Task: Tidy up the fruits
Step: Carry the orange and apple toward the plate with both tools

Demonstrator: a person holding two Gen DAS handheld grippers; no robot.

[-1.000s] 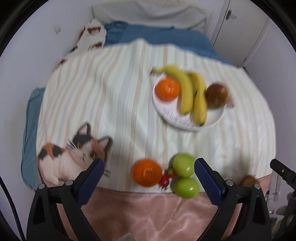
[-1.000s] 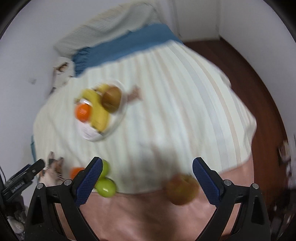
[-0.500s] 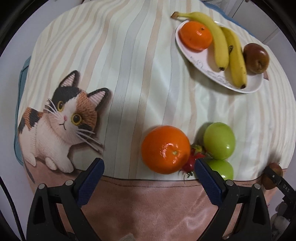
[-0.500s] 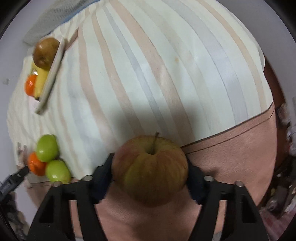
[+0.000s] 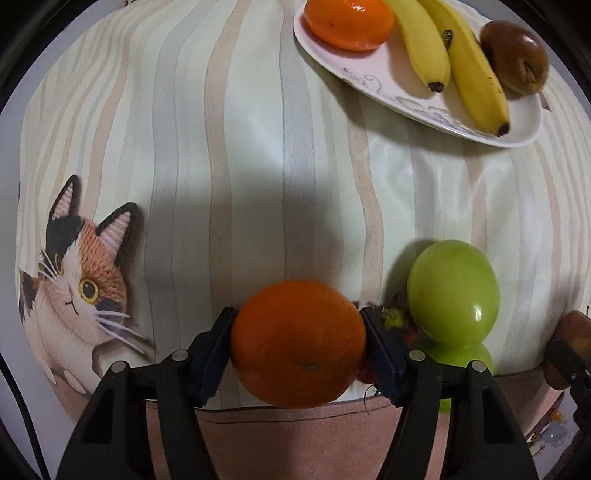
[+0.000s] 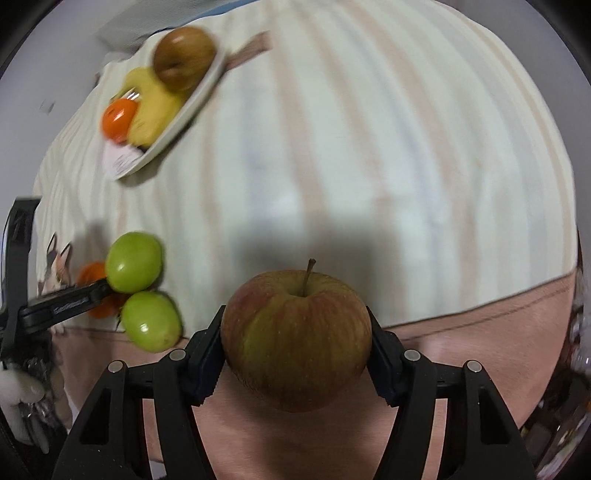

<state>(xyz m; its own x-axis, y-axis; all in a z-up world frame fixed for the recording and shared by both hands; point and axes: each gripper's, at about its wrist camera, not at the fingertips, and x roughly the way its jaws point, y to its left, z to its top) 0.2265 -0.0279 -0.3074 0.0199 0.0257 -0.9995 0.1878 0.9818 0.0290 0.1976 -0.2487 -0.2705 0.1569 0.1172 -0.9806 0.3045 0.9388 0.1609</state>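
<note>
My left gripper [image 5: 297,341] is shut on an orange [image 5: 298,343] at the near edge of the striped cloth. Two green fruits [image 5: 453,291] and a small red fruit [image 5: 400,325] lie just right of it. My right gripper [image 6: 296,341] is shut on a red-green apple [image 6: 296,339] with its stem up. A white plate [image 5: 417,103] at the far right holds another orange [image 5: 347,20], two bananas [image 5: 469,66] and a brown fruit [image 5: 515,61]. The plate [image 6: 177,122] also shows far left in the right wrist view.
A striped cloth [image 5: 258,147] with a cat picture [image 5: 81,284] at the left covers the surface. A pink border [image 6: 480,317] runs along its near edge. The left gripper's finger [image 6: 70,299] shows at the left of the right wrist view, beside the green fruits [image 6: 135,266].
My left gripper has moved down to the near orange and closed on it. My right gripper closed on the apple half a second ago and still holds it.
</note>
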